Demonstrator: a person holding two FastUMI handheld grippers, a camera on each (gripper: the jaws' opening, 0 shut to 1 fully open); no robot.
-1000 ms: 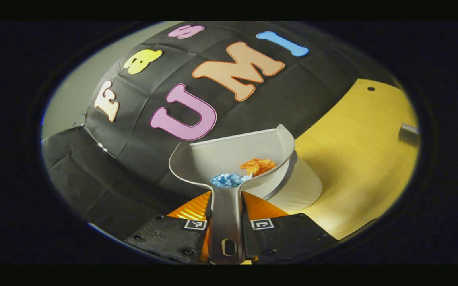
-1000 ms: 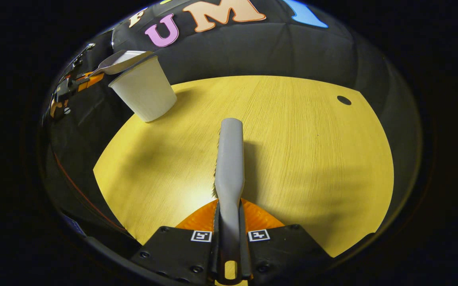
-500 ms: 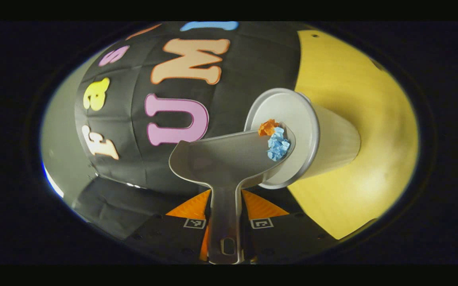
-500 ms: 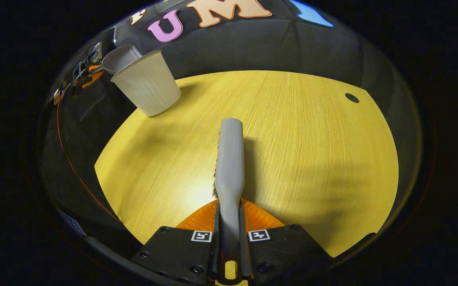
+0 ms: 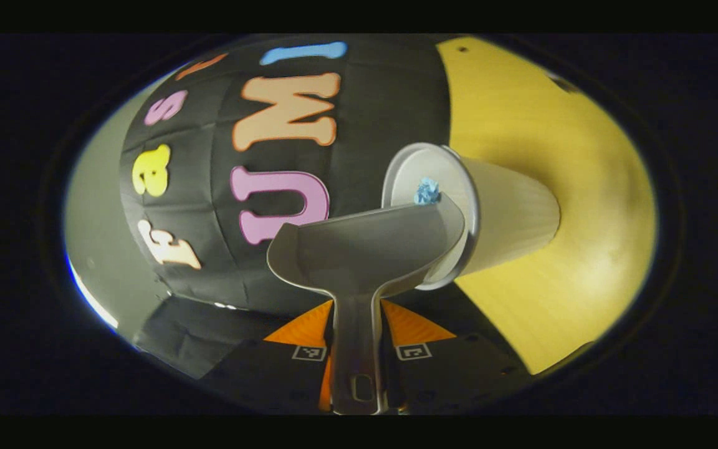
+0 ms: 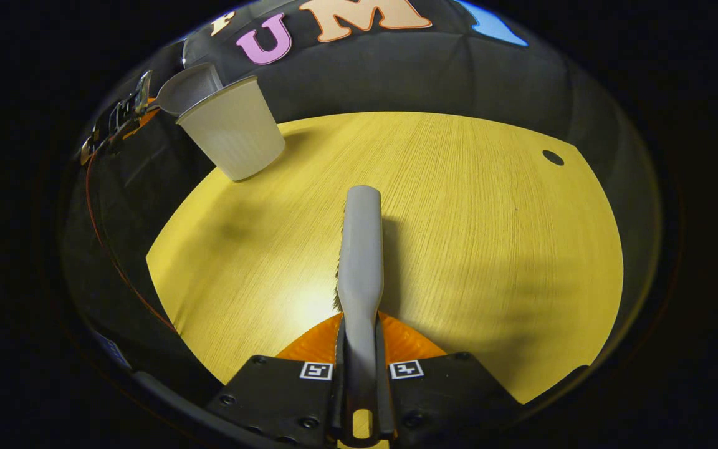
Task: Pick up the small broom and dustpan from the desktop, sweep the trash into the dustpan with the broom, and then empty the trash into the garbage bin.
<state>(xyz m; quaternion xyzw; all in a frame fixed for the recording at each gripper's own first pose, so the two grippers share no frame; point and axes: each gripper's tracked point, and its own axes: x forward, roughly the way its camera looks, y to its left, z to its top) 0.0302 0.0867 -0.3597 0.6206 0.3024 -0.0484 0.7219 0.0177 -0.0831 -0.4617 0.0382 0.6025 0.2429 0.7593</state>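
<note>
In the left gripper view, a yellow wooden tabletop [image 5: 558,187] meets the black cloth wall [image 5: 384,106], and the left gripper [image 5: 358,349] has its two fingers pressed on the handle of one grey plastic dustpan [image 5: 365,249], which is tipped at the mouth of one white ribbed plastic cup bin [image 5: 508,212], with one crumpled blue paper ball [image 5: 426,191] at the dustpan's edge just inside the bin's rim. In the right gripper view, the same yellow tabletop [image 6: 490,237] lies under the right gripper [image 6: 359,374], whose two fingers pinch the handle of one grey plastic small broom [image 6: 359,249], while the one white bin [image 6: 234,134] stands near the table's far left edge with the one dustpan [image 6: 187,87] tipped at its top.
</note>
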